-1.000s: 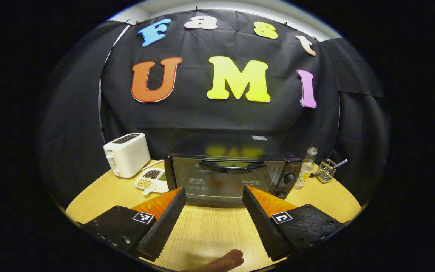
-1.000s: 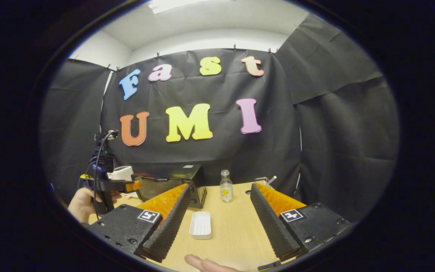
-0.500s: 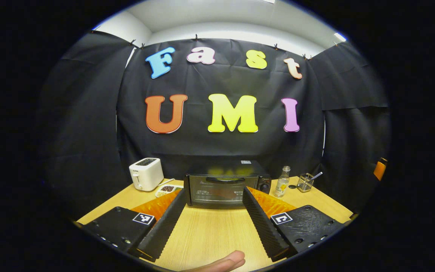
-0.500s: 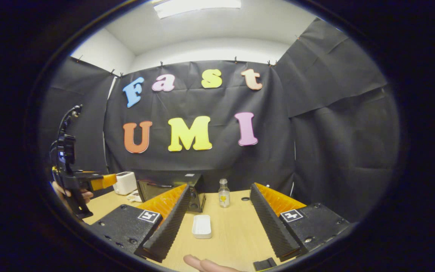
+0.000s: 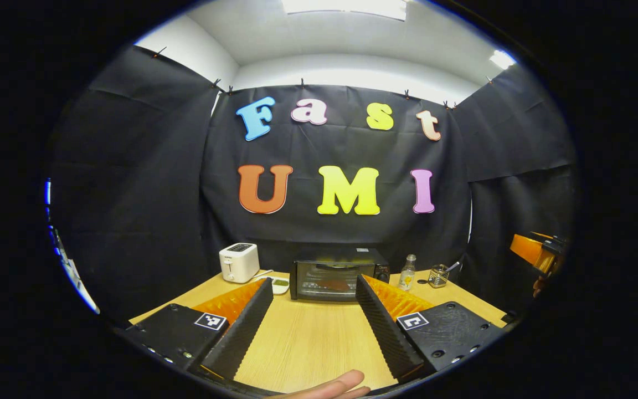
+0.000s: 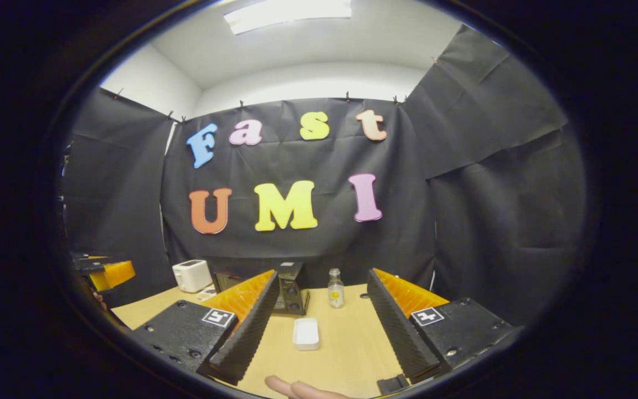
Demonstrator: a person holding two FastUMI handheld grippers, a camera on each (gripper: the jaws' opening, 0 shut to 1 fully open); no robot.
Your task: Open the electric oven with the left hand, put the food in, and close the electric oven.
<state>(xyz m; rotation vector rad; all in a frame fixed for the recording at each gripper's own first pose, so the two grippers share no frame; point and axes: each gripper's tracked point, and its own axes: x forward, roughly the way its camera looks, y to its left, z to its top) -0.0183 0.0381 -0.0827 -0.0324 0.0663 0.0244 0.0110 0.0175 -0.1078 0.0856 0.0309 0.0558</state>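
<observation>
Oven [image 5: 339, 274] sits far ahead between the left gripper's [image 5: 314, 318] wide, empty fingers, door seemingly shut.

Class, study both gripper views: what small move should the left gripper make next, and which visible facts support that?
Probably advance the left gripper toward the electric oven. Its door looks shut, the handle sits across the top front, and the open gripper is well short of it, holding nothing. The white tray lies on the table.
</observation>
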